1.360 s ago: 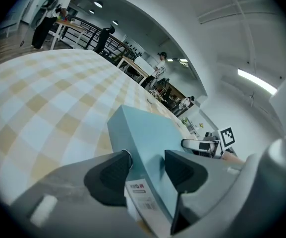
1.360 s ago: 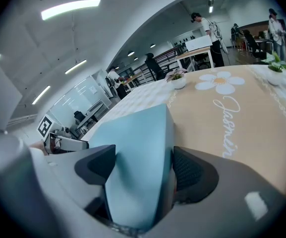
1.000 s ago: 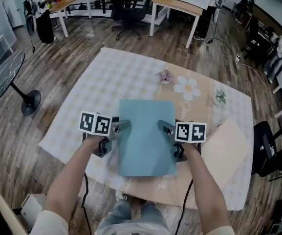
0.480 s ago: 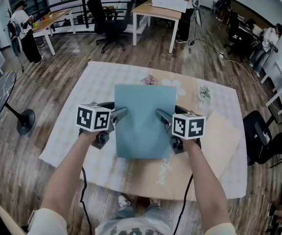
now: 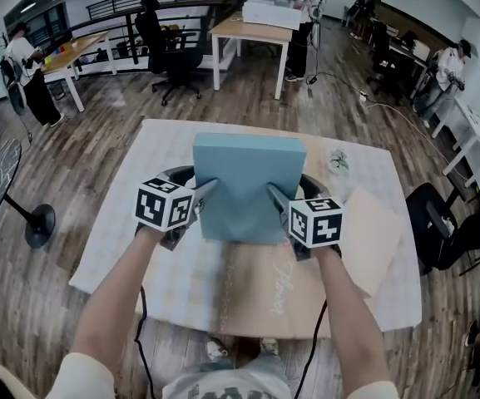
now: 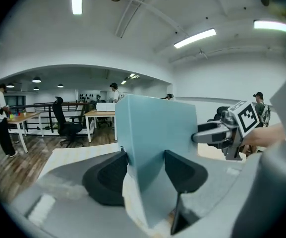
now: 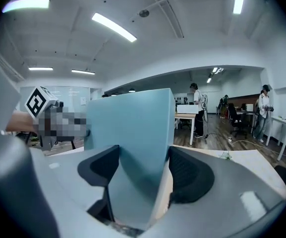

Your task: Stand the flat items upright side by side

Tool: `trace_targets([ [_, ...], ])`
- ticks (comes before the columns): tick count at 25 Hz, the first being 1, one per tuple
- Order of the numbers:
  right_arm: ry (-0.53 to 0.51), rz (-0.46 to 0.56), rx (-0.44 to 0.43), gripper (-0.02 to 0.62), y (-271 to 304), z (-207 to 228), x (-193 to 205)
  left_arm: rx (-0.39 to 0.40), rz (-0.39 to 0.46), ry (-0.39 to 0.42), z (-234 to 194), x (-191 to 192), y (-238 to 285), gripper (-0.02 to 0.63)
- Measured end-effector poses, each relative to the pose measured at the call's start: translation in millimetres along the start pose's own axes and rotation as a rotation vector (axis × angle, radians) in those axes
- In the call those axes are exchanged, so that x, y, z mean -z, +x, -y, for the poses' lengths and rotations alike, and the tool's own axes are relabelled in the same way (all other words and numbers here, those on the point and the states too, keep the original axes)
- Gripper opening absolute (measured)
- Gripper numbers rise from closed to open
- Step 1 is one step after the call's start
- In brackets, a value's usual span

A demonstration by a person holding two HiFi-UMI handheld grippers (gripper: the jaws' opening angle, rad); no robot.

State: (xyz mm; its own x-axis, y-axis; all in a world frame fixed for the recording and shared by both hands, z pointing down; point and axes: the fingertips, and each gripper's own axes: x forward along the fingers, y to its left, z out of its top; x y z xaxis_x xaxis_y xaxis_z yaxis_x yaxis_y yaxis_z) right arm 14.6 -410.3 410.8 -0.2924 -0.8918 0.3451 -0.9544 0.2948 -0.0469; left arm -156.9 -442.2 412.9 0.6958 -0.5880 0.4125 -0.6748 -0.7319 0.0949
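Note:
A light blue flat book (image 5: 244,185) is held up off the table, tilted close to upright, its top edge towards the far side. My left gripper (image 5: 206,191) is shut on its left edge and my right gripper (image 5: 274,196) on its right edge. In the left gripper view the blue book (image 6: 155,133) sits pinched between the left gripper's (image 6: 145,170) dark pads. In the right gripper view the book (image 7: 133,133) fills the right gripper's (image 7: 143,170) jaws, which have just been closing on it. A beige flat item (image 5: 377,235) lies on the table at the right.
The table carries a pale checked cloth (image 5: 160,148) with a brown strip (image 5: 264,298) at the front. A small flower piece (image 5: 337,163) lies at the back right. A black fan base (image 5: 36,223) stands on the floor at the left; desks, chairs and people are beyond.
Both grippers have risen with the blue book, and it has swung from lying nearly flat to close to upright. The marker cubes have rolled to face the camera.

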Motion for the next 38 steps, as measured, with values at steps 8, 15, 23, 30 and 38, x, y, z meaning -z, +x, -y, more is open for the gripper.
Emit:
trace_targets([
  [8, -0.075, 0.008, 0.034, 0.299, -17, -6, 11, -0.030, -0.002, 0.020, 9, 10, -8, 0.241],
  [15, -0.147, -0.021, 0.033, 0.298, -28, -9, 18, -0.063, -0.013, 0.011, 19, 17, -17, 0.244],
  [23, -0.181, -0.015, -0.059, 0.299, -32, -14, 20, -0.132, -0.002, -0.004, 18, 21, -23, 0.244],
  [30, -0.138, -0.013, -0.150, 0.302, -34, -14, 21, -0.192, 0.013, -0.039, 17, 19, -25, 0.244],
  [38, -0.127, -0.005, -0.266, 0.353, -33, -4, 16, -0.282, 0.025, -0.066, 17, 17, -26, 0.244],
])
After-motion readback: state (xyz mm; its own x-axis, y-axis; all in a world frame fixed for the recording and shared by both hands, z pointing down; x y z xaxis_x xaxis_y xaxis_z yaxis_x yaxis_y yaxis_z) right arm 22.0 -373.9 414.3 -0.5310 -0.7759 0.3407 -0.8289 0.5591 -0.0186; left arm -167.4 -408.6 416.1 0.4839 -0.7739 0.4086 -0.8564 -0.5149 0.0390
